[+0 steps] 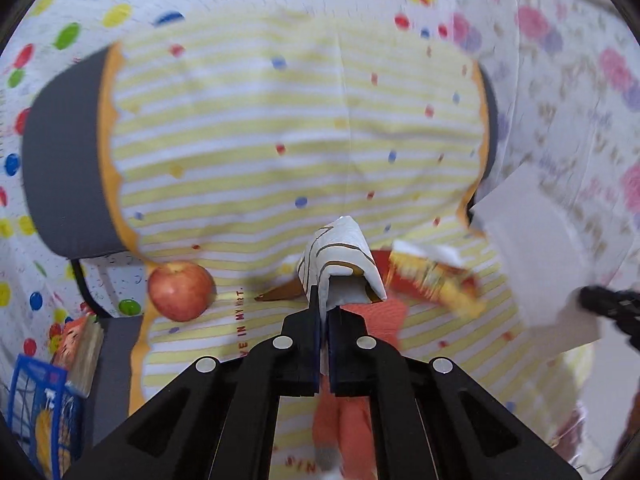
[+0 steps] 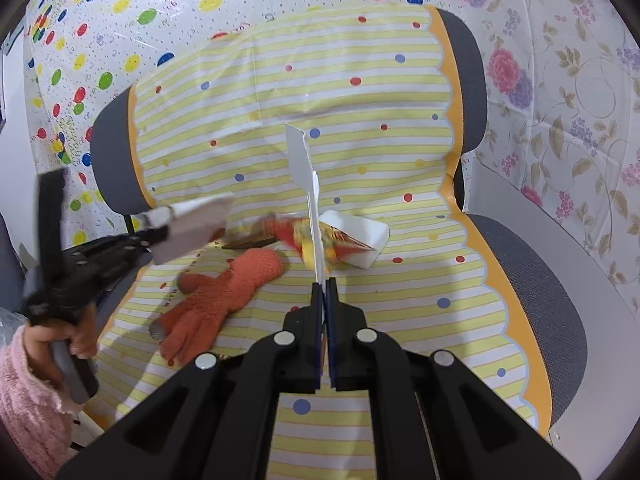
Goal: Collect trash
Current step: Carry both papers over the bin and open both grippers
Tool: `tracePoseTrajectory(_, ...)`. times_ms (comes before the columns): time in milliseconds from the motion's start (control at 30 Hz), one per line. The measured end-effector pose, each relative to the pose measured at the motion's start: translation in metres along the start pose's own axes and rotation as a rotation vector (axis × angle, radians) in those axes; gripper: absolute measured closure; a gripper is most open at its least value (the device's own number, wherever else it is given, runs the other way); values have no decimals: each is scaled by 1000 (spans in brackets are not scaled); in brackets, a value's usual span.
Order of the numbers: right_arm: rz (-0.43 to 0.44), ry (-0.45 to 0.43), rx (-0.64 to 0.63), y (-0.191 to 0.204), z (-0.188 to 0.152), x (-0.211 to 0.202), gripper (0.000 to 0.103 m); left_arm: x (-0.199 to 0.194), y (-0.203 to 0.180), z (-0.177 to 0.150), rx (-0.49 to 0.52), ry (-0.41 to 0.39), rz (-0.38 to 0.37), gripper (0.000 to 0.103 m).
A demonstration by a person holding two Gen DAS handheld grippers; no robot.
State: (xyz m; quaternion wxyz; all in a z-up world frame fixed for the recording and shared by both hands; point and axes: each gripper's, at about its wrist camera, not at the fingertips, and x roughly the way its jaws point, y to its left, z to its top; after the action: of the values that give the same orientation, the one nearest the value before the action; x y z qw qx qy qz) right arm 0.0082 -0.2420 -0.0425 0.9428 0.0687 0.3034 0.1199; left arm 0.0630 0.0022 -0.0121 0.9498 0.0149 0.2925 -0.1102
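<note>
The left black two-finger gripper (image 1: 324,312) has its jaws pressed nearly together on a folded white paper napkin with thin brown lines (image 1: 340,258), which rises from between the fingertips and arches over them. The right black two-finger gripper (image 2: 324,292) is likewise clamped, its jaws pinching the lower edge of a thin white paper sheet (image 2: 304,172) that stands upright, edge-on to the right wrist camera. Both grippers are held above a grey office chair (image 2: 536,280) draped with a yellow-and-white striped cloth scattered with coloured dots (image 2: 360,320). Just beyond the right gripper, on the seat, lies a red and yellow snack wrapper (image 2: 316,240), blurred, touching a white foam block (image 2: 360,240) behind it. To the left of these lies an orange knitted glove (image 2: 216,296), and a brown pointed scrap (image 2: 248,243) shows near its cuff. In the left wrist view a red apple (image 1: 181,290) sits at the left edge of the seat, well apart from the wrapper. The person's left hand (image 2: 60,336), in a pink fuzzy sleeve (image 2: 28,400), grips the left tool's handle. Behind the chair hangs a white plastic sheet with coloured dots (image 2: 120,20) and a floral one (image 2: 560,80).
</note>
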Motion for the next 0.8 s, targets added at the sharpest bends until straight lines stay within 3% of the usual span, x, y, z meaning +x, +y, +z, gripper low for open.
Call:
tracePoseTrajectory(133,17,-12,2,5,-7,-14,100,-42,-7,-10,-45,-39,-20,100)
tracePoseTrajectory(433,8,-3,27,2,-37,-45,100,-84,-41,-53,-67,-41,-86,100)
tracePoseTrajectory(567,-26,-4,54,-6,-56,-64,100,-91,-69,-70,-30,-33,-120,100)
tracePoseTrajectory(800,-126,7,101,-29,-94,-105,100,-97,-123,-91,46,-20,-244,100)
